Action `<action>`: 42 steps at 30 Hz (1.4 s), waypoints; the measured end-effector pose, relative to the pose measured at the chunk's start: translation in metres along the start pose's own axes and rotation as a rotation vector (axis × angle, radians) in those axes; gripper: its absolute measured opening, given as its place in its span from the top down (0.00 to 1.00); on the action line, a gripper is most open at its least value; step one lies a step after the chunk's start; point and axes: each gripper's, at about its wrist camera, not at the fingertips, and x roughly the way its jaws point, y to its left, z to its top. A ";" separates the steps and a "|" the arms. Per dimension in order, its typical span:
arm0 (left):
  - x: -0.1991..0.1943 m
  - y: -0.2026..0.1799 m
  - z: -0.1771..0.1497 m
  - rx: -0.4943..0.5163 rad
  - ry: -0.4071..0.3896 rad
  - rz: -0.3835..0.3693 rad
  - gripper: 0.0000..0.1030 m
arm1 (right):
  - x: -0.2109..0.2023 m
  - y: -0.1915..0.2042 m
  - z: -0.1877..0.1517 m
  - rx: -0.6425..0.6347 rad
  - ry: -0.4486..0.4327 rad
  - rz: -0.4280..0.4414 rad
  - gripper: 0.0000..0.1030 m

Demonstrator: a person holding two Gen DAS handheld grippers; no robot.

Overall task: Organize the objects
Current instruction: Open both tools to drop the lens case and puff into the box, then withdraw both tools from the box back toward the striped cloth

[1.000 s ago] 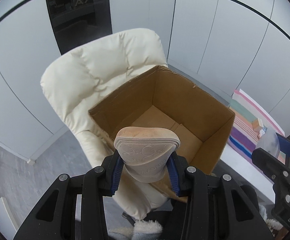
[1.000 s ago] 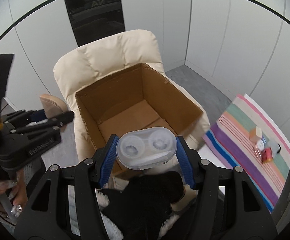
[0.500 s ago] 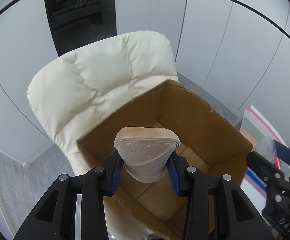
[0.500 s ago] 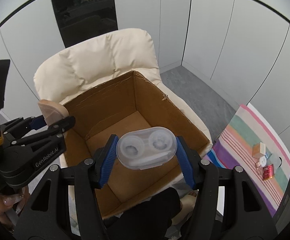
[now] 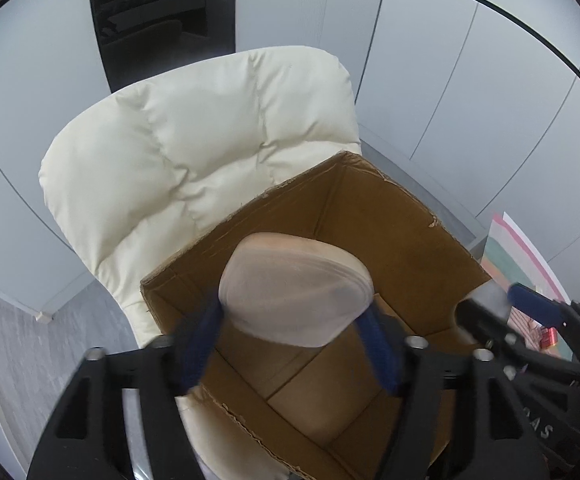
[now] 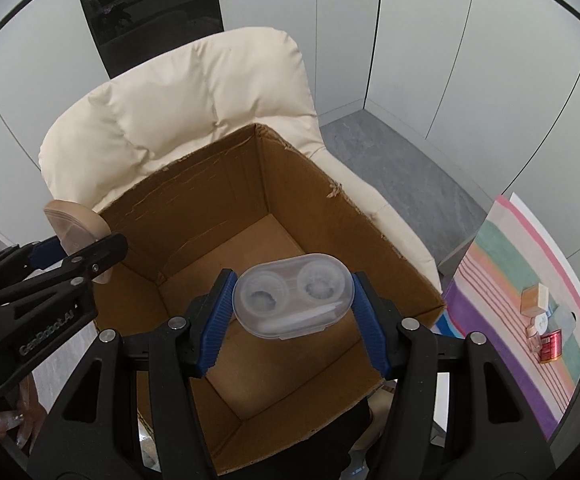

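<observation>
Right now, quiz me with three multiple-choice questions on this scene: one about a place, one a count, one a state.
1. The cardboard box stands on: A the cream chair; B the floor; C the striped cloth.
2. Round wells in the clear case: A one; B two; C four.
3. The box's top is: A taped shut; B open; C lidded.
Answers: 1 A, the chair's cushion surrounds its base; 2 B, two circles sit side by side; 3 B, its inner floor is visible.
</observation>
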 end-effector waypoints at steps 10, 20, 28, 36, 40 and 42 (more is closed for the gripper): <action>-0.001 -0.001 0.000 0.001 0.014 -0.002 0.15 | -0.010 -0.009 -0.002 0.021 -0.025 -0.013 0.08; -0.007 -0.006 -0.002 0.023 -0.009 0.000 0.15 | -0.016 -0.014 -0.010 0.045 -0.019 -0.014 0.08; -0.016 -0.002 -0.009 0.027 0.005 -0.036 0.15 | -0.027 -0.016 -0.017 0.056 -0.023 -0.016 0.08; -0.048 -0.005 -0.035 0.050 0.018 -0.056 0.16 | -0.056 -0.018 -0.041 0.060 -0.025 -0.029 0.08; -0.068 -0.016 -0.057 0.132 -0.017 -0.041 0.15 | -0.072 -0.021 -0.061 0.071 -0.019 -0.023 0.08; -0.073 -0.021 -0.069 0.160 -0.001 -0.068 0.15 | -0.081 -0.023 -0.071 0.075 -0.018 -0.022 0.08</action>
